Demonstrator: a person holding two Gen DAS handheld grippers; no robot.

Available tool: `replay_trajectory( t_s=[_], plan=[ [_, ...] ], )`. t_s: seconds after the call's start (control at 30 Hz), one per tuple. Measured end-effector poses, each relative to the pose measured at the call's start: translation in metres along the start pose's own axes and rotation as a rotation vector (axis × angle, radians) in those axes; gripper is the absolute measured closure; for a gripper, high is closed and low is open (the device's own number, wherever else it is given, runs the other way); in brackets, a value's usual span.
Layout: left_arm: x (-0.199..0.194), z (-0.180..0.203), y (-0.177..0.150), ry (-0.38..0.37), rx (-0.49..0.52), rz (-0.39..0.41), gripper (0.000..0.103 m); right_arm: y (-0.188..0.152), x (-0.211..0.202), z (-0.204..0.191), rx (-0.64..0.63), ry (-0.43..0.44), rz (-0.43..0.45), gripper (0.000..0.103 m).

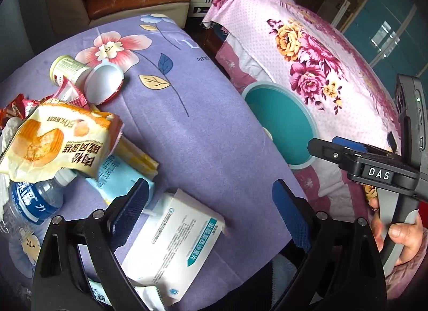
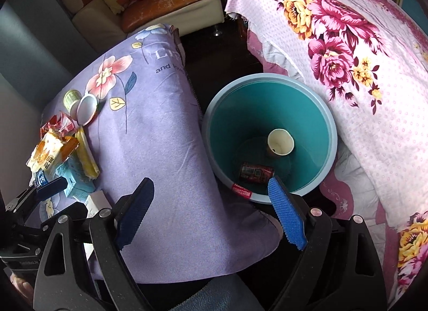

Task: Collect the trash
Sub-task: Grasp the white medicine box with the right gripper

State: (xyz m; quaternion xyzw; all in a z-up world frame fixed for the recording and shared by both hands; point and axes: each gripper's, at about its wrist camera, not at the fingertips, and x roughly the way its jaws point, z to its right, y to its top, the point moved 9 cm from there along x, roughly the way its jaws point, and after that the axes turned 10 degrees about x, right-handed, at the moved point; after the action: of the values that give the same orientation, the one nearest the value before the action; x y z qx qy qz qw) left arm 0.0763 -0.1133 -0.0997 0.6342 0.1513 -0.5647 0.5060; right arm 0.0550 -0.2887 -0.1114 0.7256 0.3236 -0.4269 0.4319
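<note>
A teal bin stands on the floor between the desk, which is covered with a purple flowered cloth, and a bed with a pink flowered spread. Two pieces of trash are already seen inside it: a paper cup and a crushed red can. The collecting is therefore judged to be begun but far from done.

Most of the trash is left on the desk, gathered along its left edge: a bread wrapper, a water bottle, a light blue pack, a white medicine box, a small green-labelled bottle and a white lid just beside it.

The left gripper is spread wide and grasps nothing; the white medicine box lies partly between its fingers, so this box is judged the likely next pick. The right gripper is likewise released and empty, held near the bin's rim at the desk's right edge.
</note>
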Motion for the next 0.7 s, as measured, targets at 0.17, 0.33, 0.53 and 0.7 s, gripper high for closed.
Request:
replay_trajectory(
  t_s=[0.17,0.33,0.53,0.7],
  plan=[
    [-0.024,-0.034,-0.025,0.033,-0.039,0.024,0.01,-0.029,0.006,-0.039,-0.053,0.025,-0.058,0.02],
    [-0.042,-0.068,-0.054,0.052,-0.084,0.035,0.01,-0.065,0.015,-0.073,-0.107,0.046,-0.142,0.02],
    [-0.063,-0.113,-0.09,0.093,-0.13,0.052,0.01,-0.098,0.032,-0.105,-0.134,0.043,-0.232,0.02],
    [-0.07,-0.135,-0.117,0.11,-0.119,0.041,0.01,-0.12,0.044,-0.137,-0.171,0.055,-0.295,0.02]
  ],
)
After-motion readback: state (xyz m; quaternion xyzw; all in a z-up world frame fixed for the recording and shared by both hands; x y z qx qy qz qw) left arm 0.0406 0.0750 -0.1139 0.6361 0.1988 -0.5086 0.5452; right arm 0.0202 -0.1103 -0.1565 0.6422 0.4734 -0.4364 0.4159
